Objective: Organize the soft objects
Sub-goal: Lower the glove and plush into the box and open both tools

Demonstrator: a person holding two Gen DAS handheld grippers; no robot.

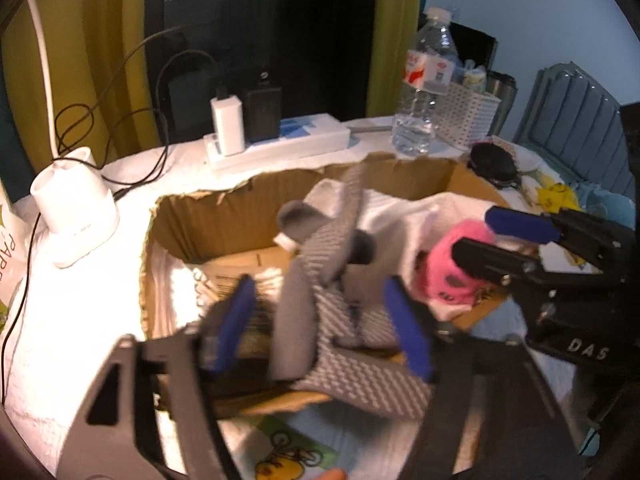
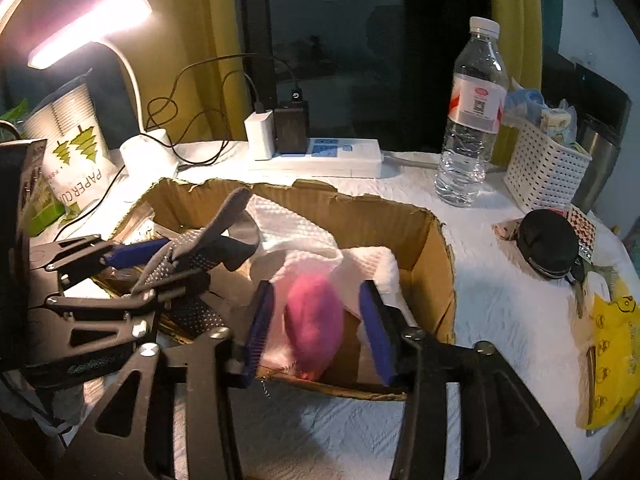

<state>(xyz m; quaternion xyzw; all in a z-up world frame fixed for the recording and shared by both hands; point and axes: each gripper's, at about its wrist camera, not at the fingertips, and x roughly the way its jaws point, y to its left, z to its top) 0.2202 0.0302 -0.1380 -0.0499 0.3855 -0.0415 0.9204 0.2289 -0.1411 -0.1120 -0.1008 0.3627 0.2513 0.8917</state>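
Note:
A torn cardboard box [image 1: 224, 220] [image 2: 436, 264] sits on the white-covered table. White cloths [image 2: 292, 232] lie inside it. Grey patterned socks [image 1: 340, 292] hang blurred between the blue pads of my left gripper [image 1: 324, 328], which is open over the box. In the right wrist view the socks [image 2: 196, 244] drape across the left gripper [image 2: 144, 264]. A pink fluffy item [image 2: 314, 320] [image 1: 448, 264] lies in the box between the open pads of my right gripper [image 2: 318, 328]; whether they touch it is unclear.
A power strip [image 2: 320, 158] with chargers, a water bottle [image 2: 470, 120], a white basket [image 2: 544, 168], a lamp base [image 1: 74, 208], a paper cup pack [image 2: 72, 148], a black pouch [image 2: 548, 244] and a yellow bag [image 2: 612, 344] surround the box.

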